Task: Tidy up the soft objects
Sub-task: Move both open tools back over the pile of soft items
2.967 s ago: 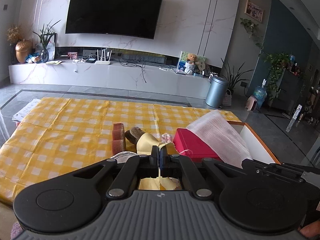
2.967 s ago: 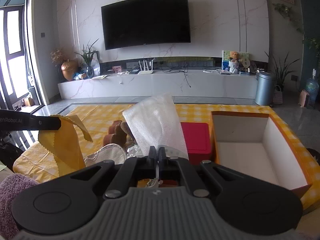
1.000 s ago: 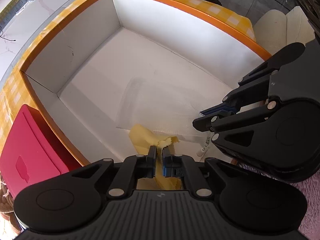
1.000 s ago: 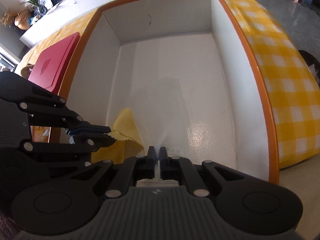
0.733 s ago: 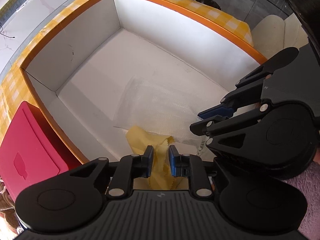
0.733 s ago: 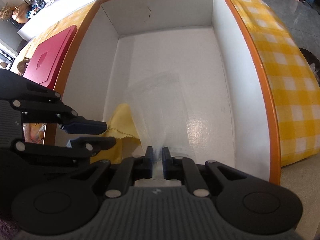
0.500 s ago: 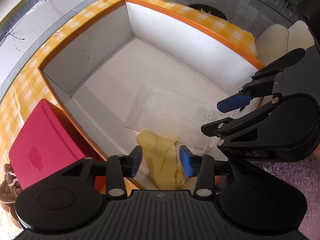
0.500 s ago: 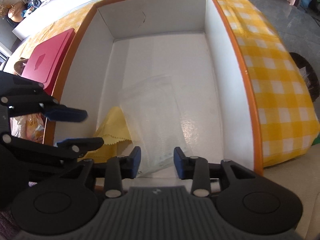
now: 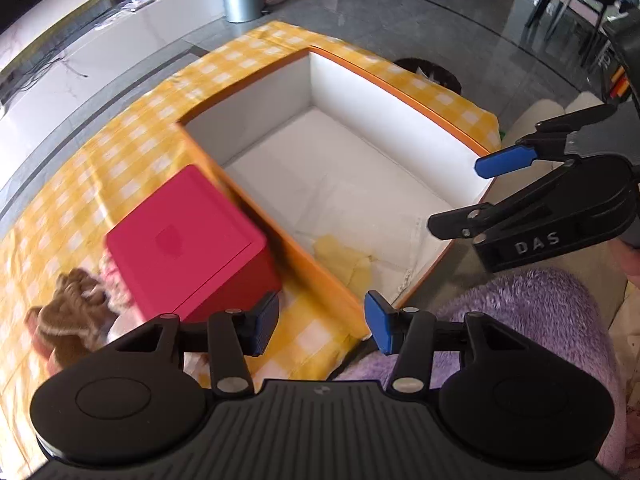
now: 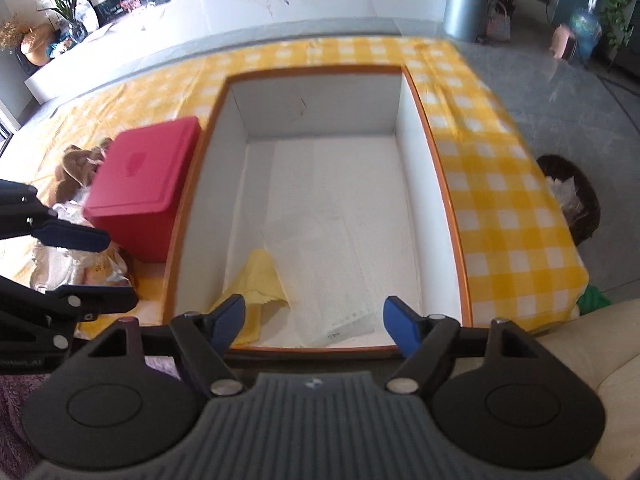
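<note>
Left tool [image 9: 320, 322] released, jaws apart with nothing between them, blue pads [image 9: 378, 322] bare, poised above the near corner of the box and the checked cloth. Right tool [image 10: 314, 320] likewise released, jaws opening, nothing between them, hanging over the near rim of the box. Open box [image 10: 424, 128], orange-edged with white walls, standing on the desk [image 10: 500, 216] under a yellow-and-white checked cloth. Inside, on the white floor at the near left corner: yellow cloth [image 10: 260, 276], crumpled, edge pinked, resting free of both tools. Just beside it and partly over its right side: clear bubble-wrap sheet [image 10: 332, 280], lying flat toward the near wall, small label at its near end. From the left wrist view, same yellow cloth [image 9: 340, 254] down against the left inner wall. Red container [image 10: 140, 184] with its lid on, outside the box, touching or just beside the left wall. Beyond it, brown plush toy [image 9: 68, 312], blurred, on the desk near other pale soft items too smeared to identify. Purple fuzzy sleeve [image 9: 540, 312] below the right tool in the left wrist view.
</note>
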The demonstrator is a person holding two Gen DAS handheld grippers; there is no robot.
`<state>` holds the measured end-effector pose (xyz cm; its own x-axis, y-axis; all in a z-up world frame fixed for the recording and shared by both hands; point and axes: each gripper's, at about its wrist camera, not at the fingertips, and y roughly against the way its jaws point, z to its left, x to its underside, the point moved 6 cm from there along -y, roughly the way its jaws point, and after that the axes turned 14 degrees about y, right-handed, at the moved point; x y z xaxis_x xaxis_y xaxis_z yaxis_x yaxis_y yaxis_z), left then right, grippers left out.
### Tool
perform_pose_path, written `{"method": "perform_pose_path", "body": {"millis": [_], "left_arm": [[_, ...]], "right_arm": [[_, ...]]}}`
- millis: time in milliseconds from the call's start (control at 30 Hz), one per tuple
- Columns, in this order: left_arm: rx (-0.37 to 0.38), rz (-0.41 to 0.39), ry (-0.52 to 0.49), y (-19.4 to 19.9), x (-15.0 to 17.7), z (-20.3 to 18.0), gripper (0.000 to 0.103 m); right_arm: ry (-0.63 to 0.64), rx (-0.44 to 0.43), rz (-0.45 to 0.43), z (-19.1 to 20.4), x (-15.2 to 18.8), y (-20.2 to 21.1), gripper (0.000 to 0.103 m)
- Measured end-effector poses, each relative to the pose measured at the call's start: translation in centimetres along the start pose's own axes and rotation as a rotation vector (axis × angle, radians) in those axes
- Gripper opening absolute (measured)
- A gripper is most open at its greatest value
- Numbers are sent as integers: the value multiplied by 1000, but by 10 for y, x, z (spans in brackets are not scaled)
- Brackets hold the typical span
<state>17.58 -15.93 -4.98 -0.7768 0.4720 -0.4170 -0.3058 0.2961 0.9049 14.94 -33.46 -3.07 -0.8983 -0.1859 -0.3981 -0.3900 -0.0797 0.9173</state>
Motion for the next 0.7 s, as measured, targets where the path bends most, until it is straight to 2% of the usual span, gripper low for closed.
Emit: {"method": "perform_pose_path", "body": {"millis": [100,200,467,700], "left_arm": [[-75,-68,6,19,10,20,59],[-113,-107,8,35,23,39,59],[-185,-117,129,61,57,113,59],[-182,-99,245,63,100,175,61]], "right_arm": [[12,-17,-36,18,-6,13,78],[28,-51,-63,40,-13,20,79],[72,-151,-103,113,-29,18,85],[116,-207,-85,174,-34,-10,85]]}}
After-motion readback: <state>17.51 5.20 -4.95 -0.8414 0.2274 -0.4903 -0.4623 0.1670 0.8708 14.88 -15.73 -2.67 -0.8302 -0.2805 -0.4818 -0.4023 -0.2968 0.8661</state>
